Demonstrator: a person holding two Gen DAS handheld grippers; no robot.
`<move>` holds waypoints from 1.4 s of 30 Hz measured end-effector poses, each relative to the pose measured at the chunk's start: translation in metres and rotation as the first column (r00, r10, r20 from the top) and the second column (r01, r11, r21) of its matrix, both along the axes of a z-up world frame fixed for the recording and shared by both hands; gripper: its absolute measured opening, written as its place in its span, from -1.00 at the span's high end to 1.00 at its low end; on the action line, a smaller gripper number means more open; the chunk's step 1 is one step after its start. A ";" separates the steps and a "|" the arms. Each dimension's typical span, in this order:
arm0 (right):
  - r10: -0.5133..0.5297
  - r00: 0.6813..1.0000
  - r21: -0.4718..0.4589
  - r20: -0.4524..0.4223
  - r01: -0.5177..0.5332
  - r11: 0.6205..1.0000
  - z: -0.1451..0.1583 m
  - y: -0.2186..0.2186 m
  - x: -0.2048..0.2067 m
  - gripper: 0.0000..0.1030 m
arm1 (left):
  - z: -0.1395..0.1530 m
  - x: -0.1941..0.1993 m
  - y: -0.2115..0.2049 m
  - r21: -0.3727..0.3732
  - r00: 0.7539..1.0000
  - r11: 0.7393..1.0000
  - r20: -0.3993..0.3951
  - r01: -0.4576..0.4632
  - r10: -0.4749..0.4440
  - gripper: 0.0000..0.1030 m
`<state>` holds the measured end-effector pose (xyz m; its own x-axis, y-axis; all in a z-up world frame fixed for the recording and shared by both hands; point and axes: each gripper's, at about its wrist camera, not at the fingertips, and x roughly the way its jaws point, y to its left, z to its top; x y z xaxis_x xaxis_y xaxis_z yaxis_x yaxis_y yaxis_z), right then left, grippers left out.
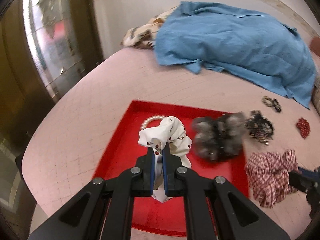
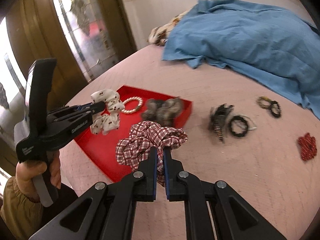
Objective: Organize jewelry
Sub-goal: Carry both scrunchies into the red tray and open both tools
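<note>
above the red tray (image 2: 96, 146), each hand-held gripper pinches a scrunchie; its white side lettering is unreadable.

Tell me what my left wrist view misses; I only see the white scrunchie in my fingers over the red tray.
Observer: The right gripper is shut on the plaid scrunchie, held off the tray's near right corner.
Operator: Report what else is loose on the table.
Observer: A black hair tie lies beside the dark beaded piece; your view does not show it clearly.
Operator: Check the left grip from outside.
Observer: From the right wrist view, the left gripper pinches the white cherry scrunchie at mid-loop; both ends hang free above the red tray, near the pearl bracelet.
</note>
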<state>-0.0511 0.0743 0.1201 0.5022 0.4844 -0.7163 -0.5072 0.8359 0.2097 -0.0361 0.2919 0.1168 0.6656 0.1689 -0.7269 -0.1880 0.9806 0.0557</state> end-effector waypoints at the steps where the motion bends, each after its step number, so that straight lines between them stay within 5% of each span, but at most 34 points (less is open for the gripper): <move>1: 0.012 1.000 -0.006 -0.006 -0.012 1.000 -0.003 0.007 0.001 0.87 | -0.002 0.000 0.005 -0.008 1.000 1.000 -0.007 -0.010 0.010 0.87; 8: 0.090 0.994 -0.049 -0.056 -0.093 0.994 -0.030 0.047 0.000 0.87 | -0.026 0.003 0.024 0.051 0.988 0.994 -0.110 -0.100 0.105 0.87; 18: 0.136 0.984 -0.076 -0.120 -0.145 0.986 -0.064 0.066 0.000 0.87 | -0.044 0.004 0.046 0.027 0.966 0.982 -0.178 -0.187 0.189 0.83; 23: 0.137 0.983 -0.079 -0.126 -0.147 0.986 -0.068 0.066 0.002 0.86 | -0.044 0.004 0.043 0.015 0.970 0.984 -0.161 -0.180 0.180 0.62; 28: 0.141 0.983 -0.075 -0.114 -0.150 0.986 -0.065 0.064 -0.002 0.80 | -0.037 0.001 0.041 -0.012 0.980 0.986 -0.113 -0.169 0.166 0.14; 42: 0.125 0.991 -0.042 -0.054 -0.127 0.991 -0.045 0.050 -0.018 0.64 | -0.014 -0.012 0.028 -0.008 0.988 0.988 0.032 -0.153 0.154 -0.19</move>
